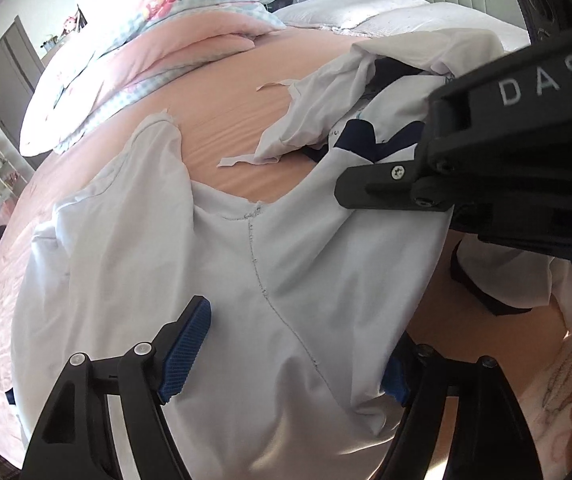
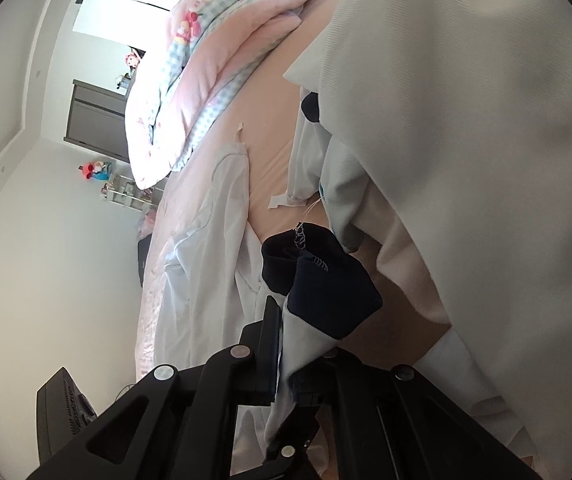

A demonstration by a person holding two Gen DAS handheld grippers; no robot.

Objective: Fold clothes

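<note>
My left gripper (image 1: 286, 344) stands wide open astride the white garment (image 1: 246, 280), whose seam runs toward upper centre, while my right gripper (image 2: 286, 360) clamps its navy-trimmed edge (image 2: 326, 292) at lower centre.

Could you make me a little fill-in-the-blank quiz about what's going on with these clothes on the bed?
1. The white garment lies on a ____ bedsheet.
2. The left gripper has its jaws ____.
3. The right gripper is clamped on white cloth with a ____ cuff.

Missing words: pink; open; navy
</note>
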